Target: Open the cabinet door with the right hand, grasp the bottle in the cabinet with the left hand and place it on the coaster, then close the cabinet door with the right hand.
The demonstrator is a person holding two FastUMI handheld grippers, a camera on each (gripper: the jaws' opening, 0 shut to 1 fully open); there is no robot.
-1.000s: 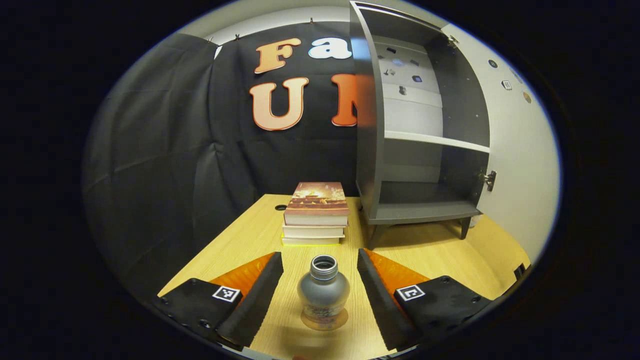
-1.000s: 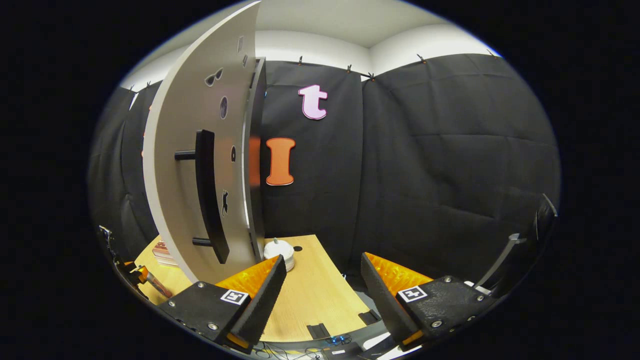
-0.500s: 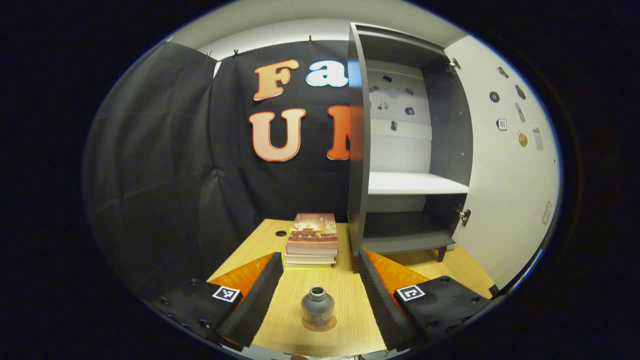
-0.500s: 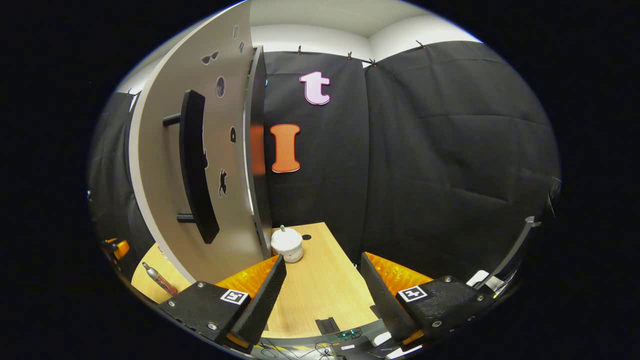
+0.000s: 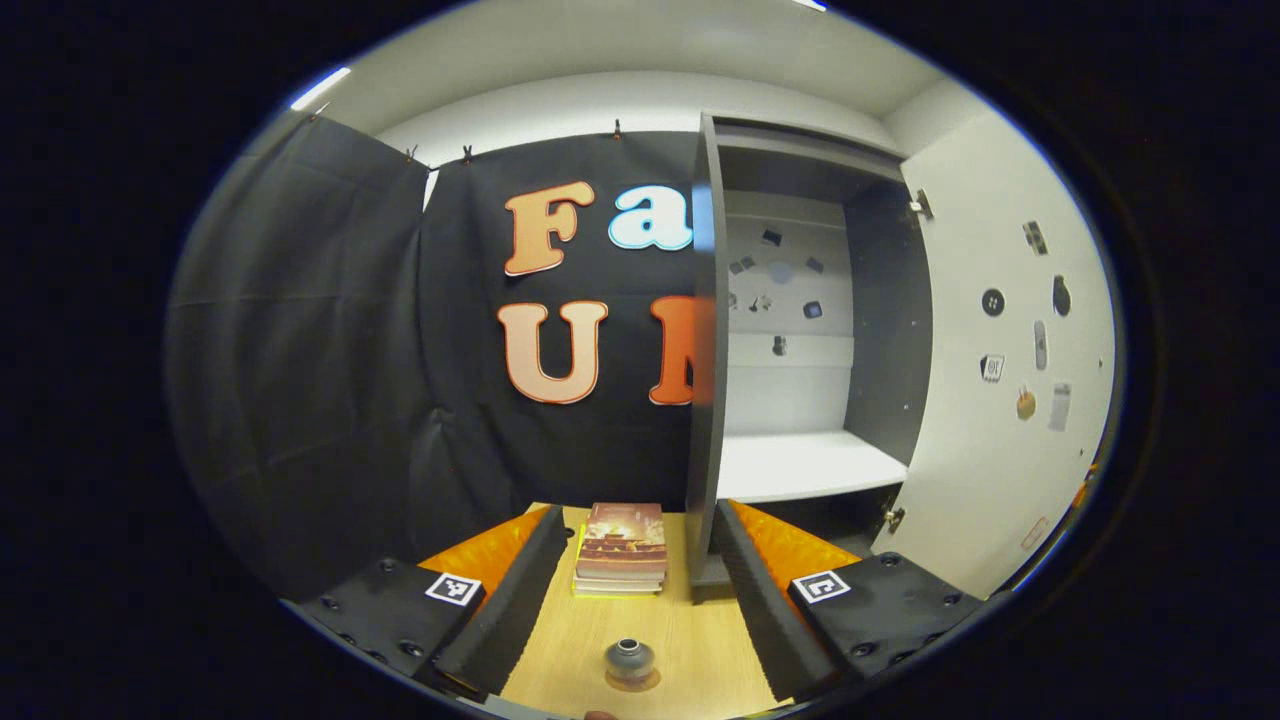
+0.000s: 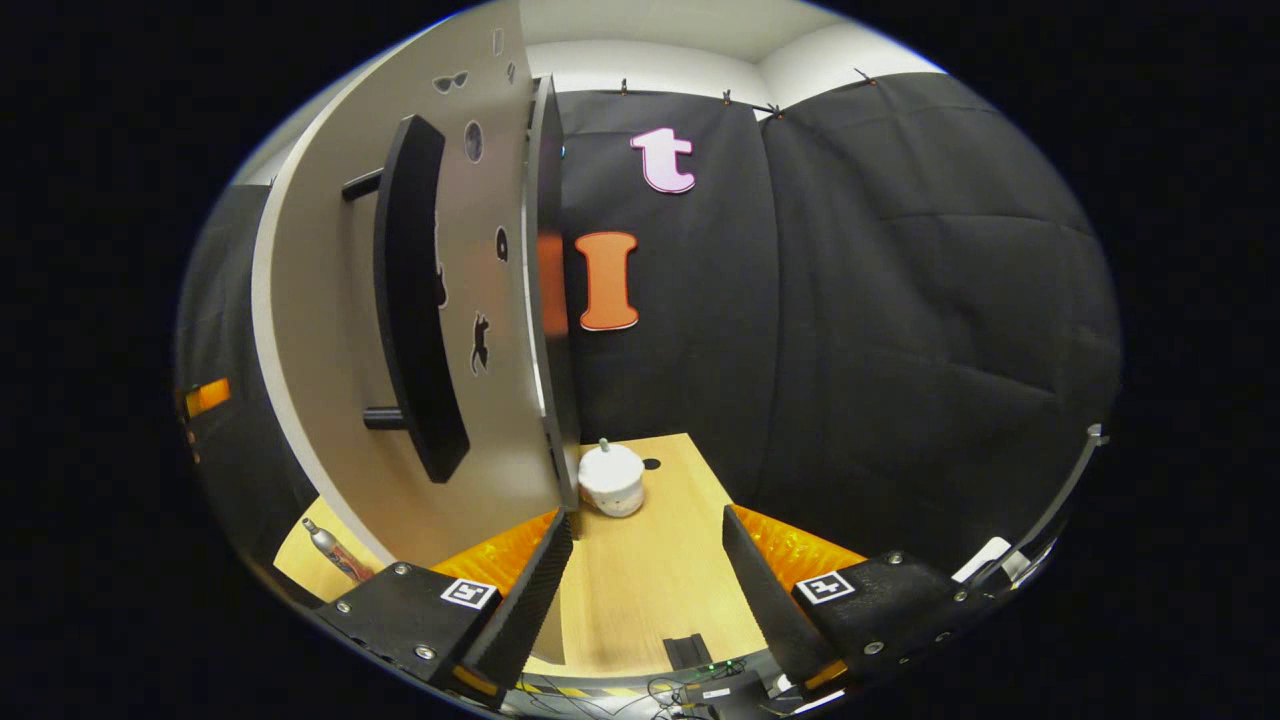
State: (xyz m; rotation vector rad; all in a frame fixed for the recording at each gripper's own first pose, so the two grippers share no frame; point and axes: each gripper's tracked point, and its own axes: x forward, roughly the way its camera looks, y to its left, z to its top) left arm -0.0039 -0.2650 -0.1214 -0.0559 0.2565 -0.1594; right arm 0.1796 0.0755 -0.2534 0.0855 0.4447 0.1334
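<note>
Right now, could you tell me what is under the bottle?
The bottle stands on a round brown coaster on the table; only the coaster's rim shows around the base. Its middle is covered by the bottle.

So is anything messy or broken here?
Nothing looks broken or spilled. The bottle stands upright on the coaster on the table. The cabinet door hangs open, as that step is not yet done.
</note>
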